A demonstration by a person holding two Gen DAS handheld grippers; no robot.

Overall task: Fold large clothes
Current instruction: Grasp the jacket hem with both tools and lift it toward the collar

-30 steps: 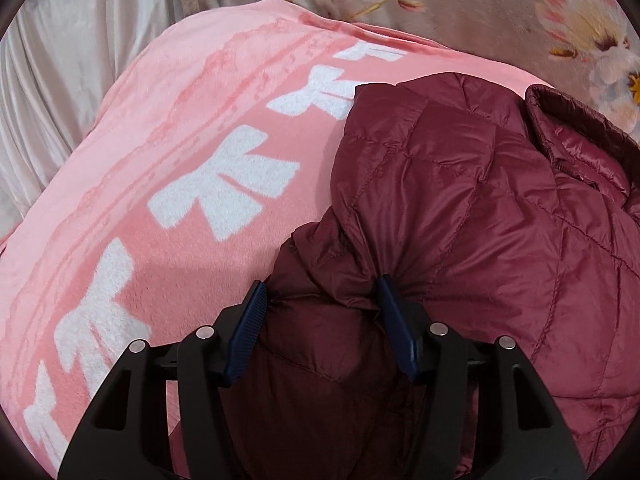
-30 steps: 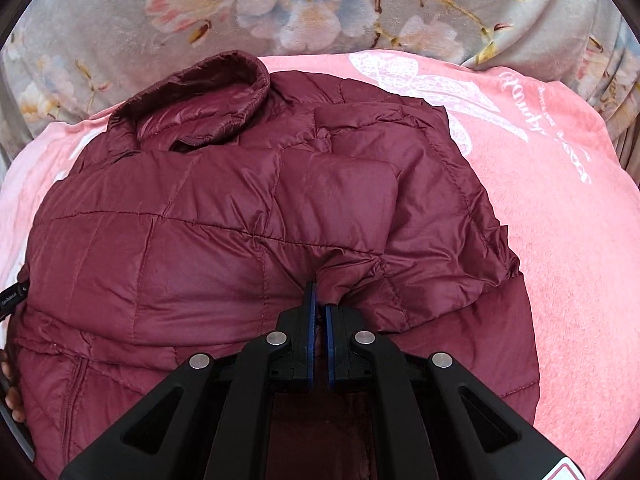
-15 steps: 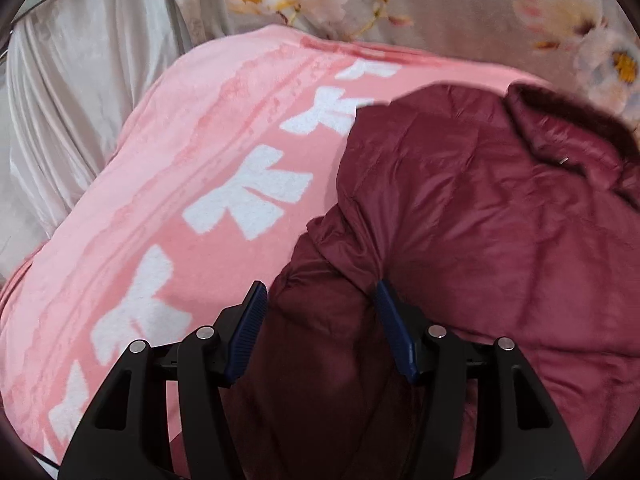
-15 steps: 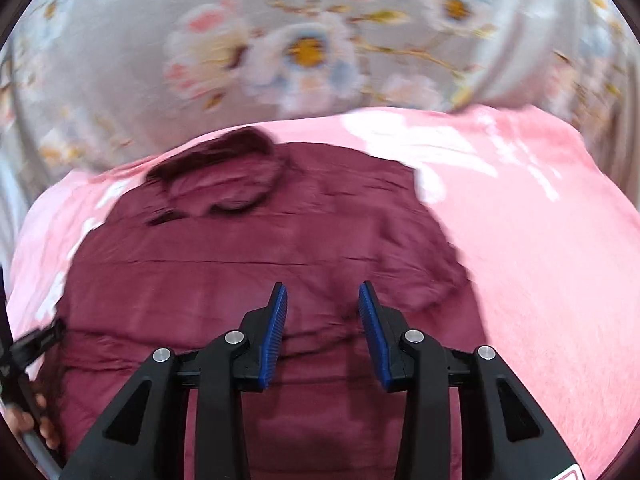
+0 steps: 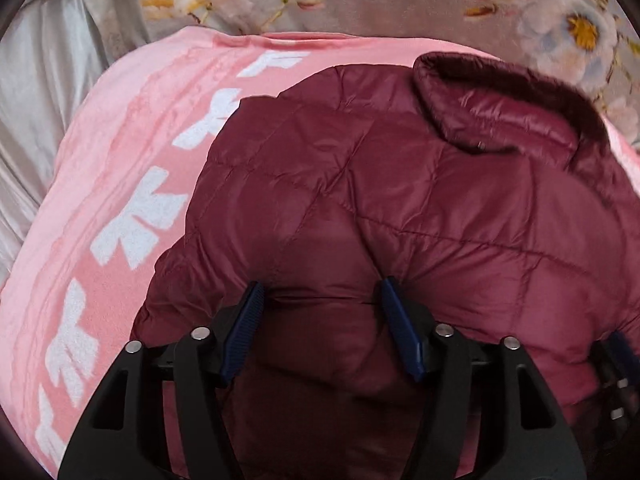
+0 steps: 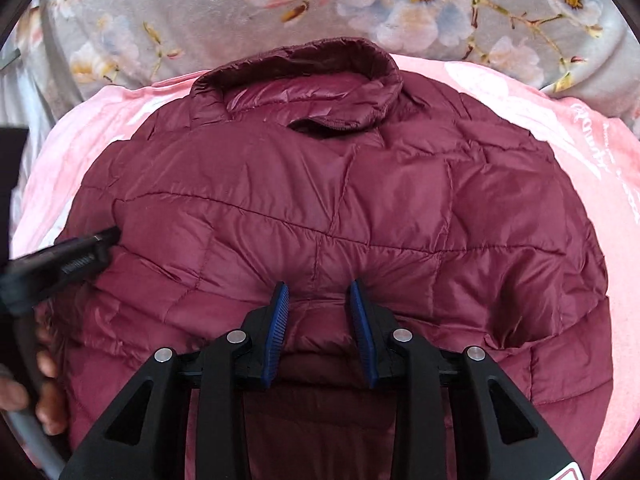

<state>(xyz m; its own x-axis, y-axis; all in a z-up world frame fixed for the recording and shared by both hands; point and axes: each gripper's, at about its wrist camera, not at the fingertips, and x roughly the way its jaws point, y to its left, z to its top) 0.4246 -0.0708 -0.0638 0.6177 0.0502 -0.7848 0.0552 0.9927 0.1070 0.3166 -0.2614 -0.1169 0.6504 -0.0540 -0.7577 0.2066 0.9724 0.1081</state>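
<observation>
A maroon quilted puffer jacket (image 5: 400,200) lies on a pink blanket (image 5: 120,160), collar (image 6: 304,76) at the far side. It also fills the right wrist view (image 6: 320,200). My left gripper (image 5: 320,296) is open, its blue pads (image 5: 248,320) pressed against a puffy fold at the jacket's near left part. My right gripper (image 6: 318,292) is open, its pads (image 6: 360,320) either side of a fold at the near middle. The left gripper's tip (image 6: 80,252) shows at the jacket's left side in the right wrist view.
A floral grey fabric (image 6: 320,8) hangs behind the blanket. A silvery sheet (image 5: 36,100) lies to the left. The pink blanket has white bow prints (image 5: 136,224) on the left and white lettering (image 6: 592,148) on the right.
My right gripper has opened and let go of the jacket fold it was shut on. Both grippers have shifted over the jacket, which now lies smoother with the sleeves folded in.
</observation>
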